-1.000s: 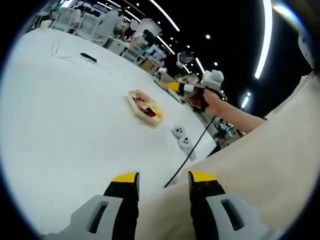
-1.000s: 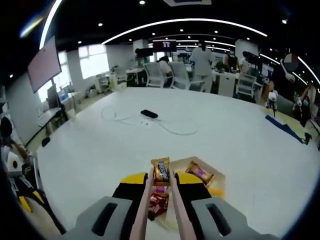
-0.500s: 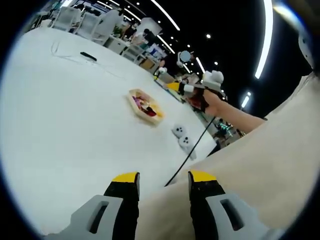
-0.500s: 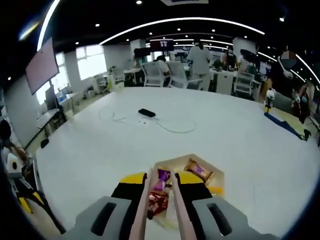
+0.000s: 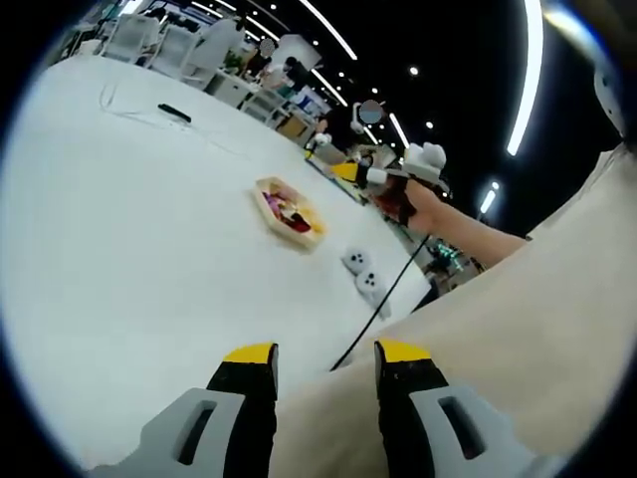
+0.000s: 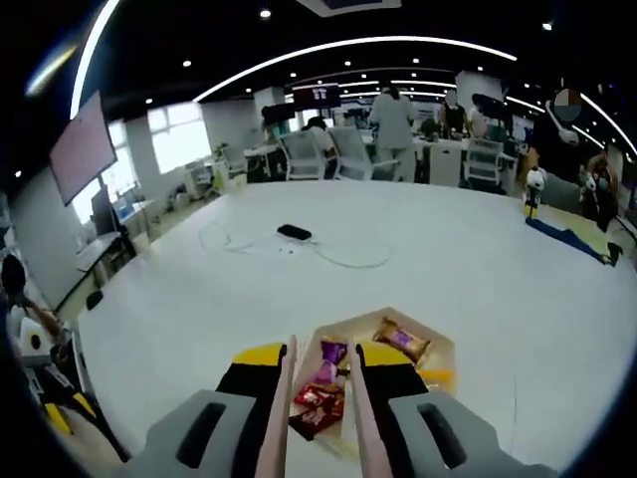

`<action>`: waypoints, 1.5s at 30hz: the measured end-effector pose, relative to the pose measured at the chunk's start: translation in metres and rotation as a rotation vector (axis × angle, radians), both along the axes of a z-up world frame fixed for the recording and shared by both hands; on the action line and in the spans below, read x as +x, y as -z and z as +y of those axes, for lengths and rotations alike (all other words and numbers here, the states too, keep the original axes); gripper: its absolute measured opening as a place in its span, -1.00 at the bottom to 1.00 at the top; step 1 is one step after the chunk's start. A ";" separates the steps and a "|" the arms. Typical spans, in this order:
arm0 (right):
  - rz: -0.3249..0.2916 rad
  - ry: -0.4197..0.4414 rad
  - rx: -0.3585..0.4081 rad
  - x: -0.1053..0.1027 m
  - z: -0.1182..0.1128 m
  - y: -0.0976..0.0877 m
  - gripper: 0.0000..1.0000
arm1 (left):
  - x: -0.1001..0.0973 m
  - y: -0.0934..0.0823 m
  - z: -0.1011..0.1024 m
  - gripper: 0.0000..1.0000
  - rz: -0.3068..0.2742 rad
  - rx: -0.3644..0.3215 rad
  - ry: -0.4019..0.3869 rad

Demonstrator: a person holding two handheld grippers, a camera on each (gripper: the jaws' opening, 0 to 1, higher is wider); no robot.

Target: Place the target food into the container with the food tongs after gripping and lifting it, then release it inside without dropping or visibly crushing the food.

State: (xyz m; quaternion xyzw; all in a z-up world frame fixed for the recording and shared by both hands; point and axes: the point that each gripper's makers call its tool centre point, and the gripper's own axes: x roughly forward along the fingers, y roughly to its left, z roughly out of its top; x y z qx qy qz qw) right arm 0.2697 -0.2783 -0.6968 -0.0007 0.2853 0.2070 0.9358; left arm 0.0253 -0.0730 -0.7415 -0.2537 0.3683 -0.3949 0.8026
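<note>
The right gripper (image 6: 318,370) holds pink tongs (image 6: 276,418), tips apart and empty, above the tray (image 6: 438,351) where wrapped snacks (image 6: 400,339) lie. Lift straight up, clear of the rim. The left gripper (image 5: 323,366) idles, spread, over the white surface (image 5: 129,249).

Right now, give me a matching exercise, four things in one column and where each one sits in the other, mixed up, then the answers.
Things:
1. tongs
2. wrapped snacks
3. black device
4. left gripper

Places:
A. far out on the white table, by a cable
B. open, near a beige sleeve
C. inside the tray
D. clamped in the right gripper

Pairs: 1-D, 2-C, 3-A, 4-B
</note>
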 end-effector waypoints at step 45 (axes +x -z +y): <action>0.066 -0.020 0.209 -0.055 0.018 0.006 -0.41 | 0.043 -0.028 -0.030 -0.38 -0.099 0.011 0.239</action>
